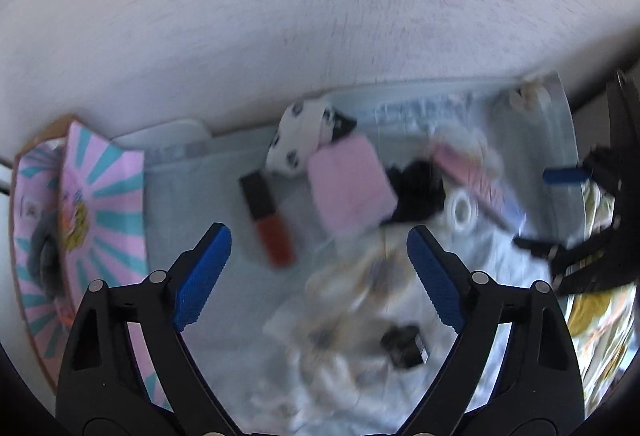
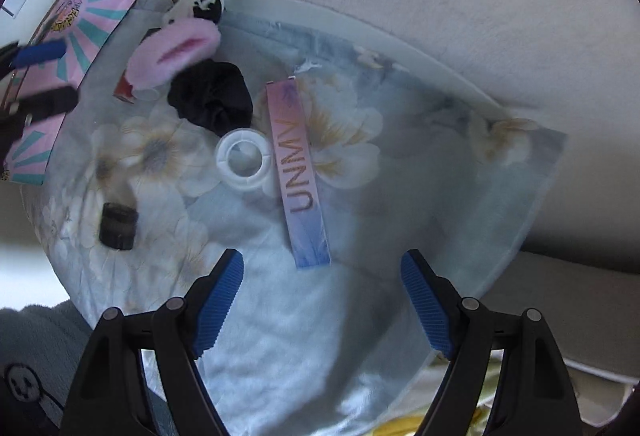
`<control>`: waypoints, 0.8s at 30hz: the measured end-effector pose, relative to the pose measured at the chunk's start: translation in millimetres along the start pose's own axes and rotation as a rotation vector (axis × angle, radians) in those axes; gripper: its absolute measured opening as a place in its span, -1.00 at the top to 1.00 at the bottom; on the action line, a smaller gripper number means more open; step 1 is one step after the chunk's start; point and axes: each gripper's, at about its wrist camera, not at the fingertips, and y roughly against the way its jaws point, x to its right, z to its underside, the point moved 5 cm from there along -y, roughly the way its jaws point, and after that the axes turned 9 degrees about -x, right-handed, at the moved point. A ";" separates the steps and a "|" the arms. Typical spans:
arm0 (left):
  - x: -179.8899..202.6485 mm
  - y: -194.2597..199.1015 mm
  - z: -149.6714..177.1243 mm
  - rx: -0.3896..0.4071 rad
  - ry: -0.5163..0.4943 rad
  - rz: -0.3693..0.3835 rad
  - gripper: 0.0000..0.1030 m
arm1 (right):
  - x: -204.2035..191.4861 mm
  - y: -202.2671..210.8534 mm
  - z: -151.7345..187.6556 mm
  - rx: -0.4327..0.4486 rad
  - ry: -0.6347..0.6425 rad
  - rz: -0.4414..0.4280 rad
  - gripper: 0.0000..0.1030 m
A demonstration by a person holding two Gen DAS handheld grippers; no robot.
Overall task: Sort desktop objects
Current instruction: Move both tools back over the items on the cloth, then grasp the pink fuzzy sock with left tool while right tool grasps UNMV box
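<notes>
Right wrist view reads "UNNY" on the pink box; the left wrist view blurs it. Left gripper and right gripper: fingers released, nothing between.

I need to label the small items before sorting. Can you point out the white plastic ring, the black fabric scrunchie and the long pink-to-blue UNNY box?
white plastic ring (image 2: 245, 165): right wrist view, on its left rim.
black fabric scrunchie (image 2: 212, 98): right wrist view, centre folds.
long pink-to-blue UNNY box (image 2: 298, 172): right wrist view, mid face.
</notes>
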 end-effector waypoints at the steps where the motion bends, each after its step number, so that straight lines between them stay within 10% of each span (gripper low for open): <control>1: 1.2 -3.2 -5.5 -0.002 0.003 -0.004 -0.73 | -0.8 -2.8 -2.9 0.004 0.012 -0.003 -0.51; 9: 2.9 -37.5 -30.3 -0.075 0.034 -0.007 -0.72 | -1.3 -13.4 -19.2 0.027 0.060 -0.043 -0.51; 13: -1.0 -48.1 -30.5 -0.100 0.051 0.001 -0.39 | -2.3 -20.0 -21.6 0.025 0.082 -0.021 -0.50; 21: -1.5 -49.0 -29.8 -0.124 0.090 0.077 0.39 | -11.3 -23.0 -17.7 0.021 0.127 0.018 0.58; 24: -2.7 -43.2 -28.8 -0.119 0.091 0.084 0.43 | -9.7 -21.1 -13.8 0.008 0.109 0.008 0.59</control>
